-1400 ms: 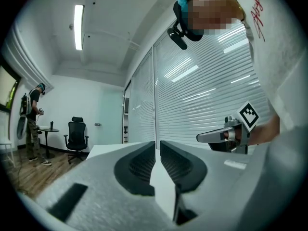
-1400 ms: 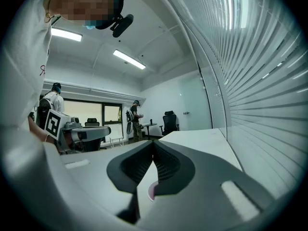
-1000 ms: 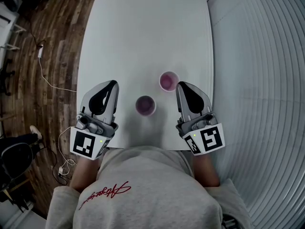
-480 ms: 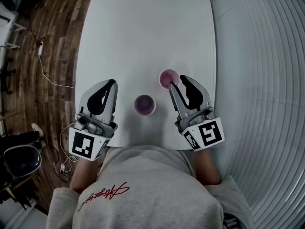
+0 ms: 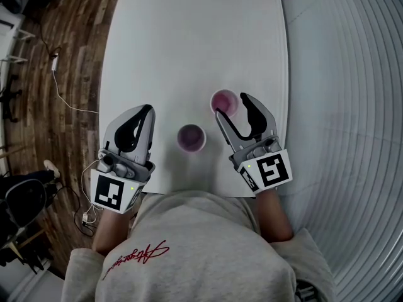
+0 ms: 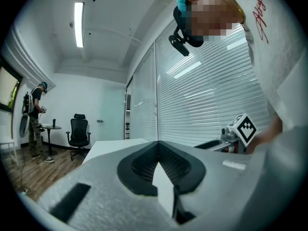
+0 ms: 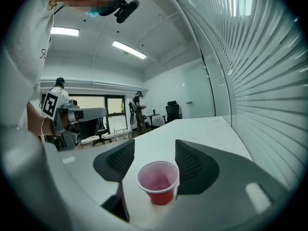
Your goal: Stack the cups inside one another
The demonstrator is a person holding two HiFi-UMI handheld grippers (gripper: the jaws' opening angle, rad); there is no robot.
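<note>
— What is your right gripper (image 5: 232, 104) doing?

— I am holding it with the jaws wide. They have just been opening, and the far cup (image 5: 224, 102) is standing upright between their tips. The pads are not pressing on it, though the right pad is sitting very close to its rim.

— And where is all that sitting?

— I am taking the near cup (image 5: 191, 138) as my mark. The right gripper is lying to its right, and the far cup is standing beyond it and to the right, apart from it. Both cups are sitting mouth up on the table (image 5: 189, 43), each on its own, not nested.

— And your left gripper (image 5: 148, 109)?

— I am keeping it closed on nothing, jaws together. It is pointing level, to the left of the near cup and clear of it.
</note>
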